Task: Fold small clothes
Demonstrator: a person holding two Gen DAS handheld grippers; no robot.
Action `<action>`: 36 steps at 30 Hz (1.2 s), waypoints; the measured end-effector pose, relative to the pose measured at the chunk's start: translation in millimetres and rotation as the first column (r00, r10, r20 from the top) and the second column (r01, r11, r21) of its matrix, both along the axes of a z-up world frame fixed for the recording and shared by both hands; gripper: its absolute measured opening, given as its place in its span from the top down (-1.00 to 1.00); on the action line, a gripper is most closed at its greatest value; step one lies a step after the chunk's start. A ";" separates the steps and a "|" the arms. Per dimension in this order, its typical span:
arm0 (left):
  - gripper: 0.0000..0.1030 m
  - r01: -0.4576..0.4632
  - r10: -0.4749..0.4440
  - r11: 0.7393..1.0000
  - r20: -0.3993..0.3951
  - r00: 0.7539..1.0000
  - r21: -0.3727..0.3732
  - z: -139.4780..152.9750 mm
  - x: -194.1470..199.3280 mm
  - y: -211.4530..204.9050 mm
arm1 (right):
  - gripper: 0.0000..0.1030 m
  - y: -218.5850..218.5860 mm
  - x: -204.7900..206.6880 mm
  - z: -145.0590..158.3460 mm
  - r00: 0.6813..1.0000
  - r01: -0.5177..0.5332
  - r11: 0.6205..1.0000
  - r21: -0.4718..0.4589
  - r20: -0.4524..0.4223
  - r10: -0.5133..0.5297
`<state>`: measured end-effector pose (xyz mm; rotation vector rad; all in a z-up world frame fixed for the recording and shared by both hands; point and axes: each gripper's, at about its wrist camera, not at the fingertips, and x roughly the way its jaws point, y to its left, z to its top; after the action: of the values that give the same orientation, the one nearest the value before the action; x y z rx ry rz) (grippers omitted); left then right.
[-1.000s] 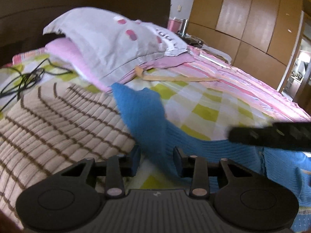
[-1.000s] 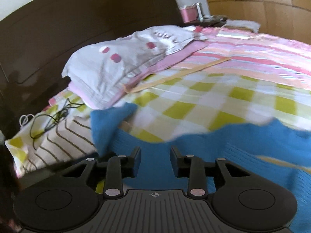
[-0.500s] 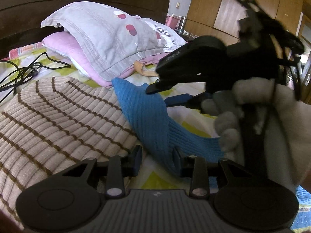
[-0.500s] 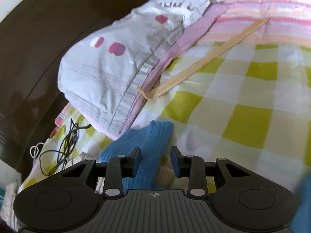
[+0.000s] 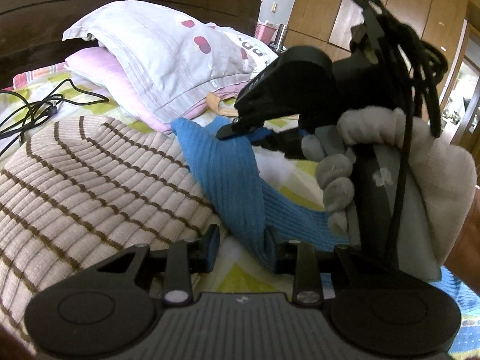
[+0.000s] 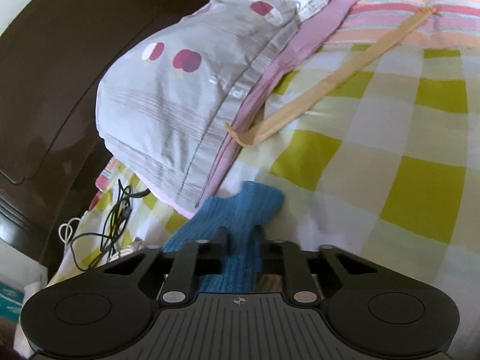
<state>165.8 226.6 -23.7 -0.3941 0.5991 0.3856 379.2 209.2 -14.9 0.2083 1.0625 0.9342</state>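
A blue ribbed knit garment (image 5: 228, 174) lies on the checked bedsheet, its narrow sleeve end reaching toward the pillows. My left gripper (image 5: 241, 247) is open low over the bed, and the blue knit runs past its right finger. My right gripper (image 6: 241, 249) has the blue sleeve (image 6: 240, 210) lying between its fingers, which stand apart around the cloth. In the left wrist view the right gripper (image 5: 240, 127), held by a gloved hand, sits over the sleeve end. A beige brown-striped knit garment (image 5: 90, 186) lies at the left.
A grey pillow with red hearts (image 5: 168, 54) lies on a pink one by the dark headboard (image 6: 60, 60). A black cable (image 5: 36, 108) lies at the left. A beige strap (image 6: 330, 81) crosses the yellow-checked sheet (image 6: 420, 186). Wooden wardrobes (image 5: 405, 3) stand behind.
My right gripper has swung across to the sleeve end and come down over it, with the blue cloth now between its fingers. My left gripper has stayed nearly still.
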 end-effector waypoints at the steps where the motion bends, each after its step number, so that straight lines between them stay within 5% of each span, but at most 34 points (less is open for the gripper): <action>1: 0.27 0.003 -0.003 1.000 -0.001 1.000 0.003 0.1 -0.1 -0.7 | 0.81 -1.2 -0.8 2.0 1.000 0.004 1.000 0.005 0.013 -0.004; 22: 0.16 0.149 -0.150 0.987 0.023 0.988 0.053 -1.4 8.0 -31.4 | 0.83 -164.9 -23.8 88.2 0.947 0.273 0.943 0.190 0.121 -0.298; 36: 0.04 0.274 -0.279 0.958 0.060 0.958 0.084 -0.4 8.7 -56.3 | 0.83 -283.7 -46.3 106.5 0.860 0.449 0.872 0.194 0.171 -0.481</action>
<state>174.5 170.3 -24.0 -0.2463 0.5595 0.1239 332.9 -74.5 91.7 0.4581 0.6942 0.5754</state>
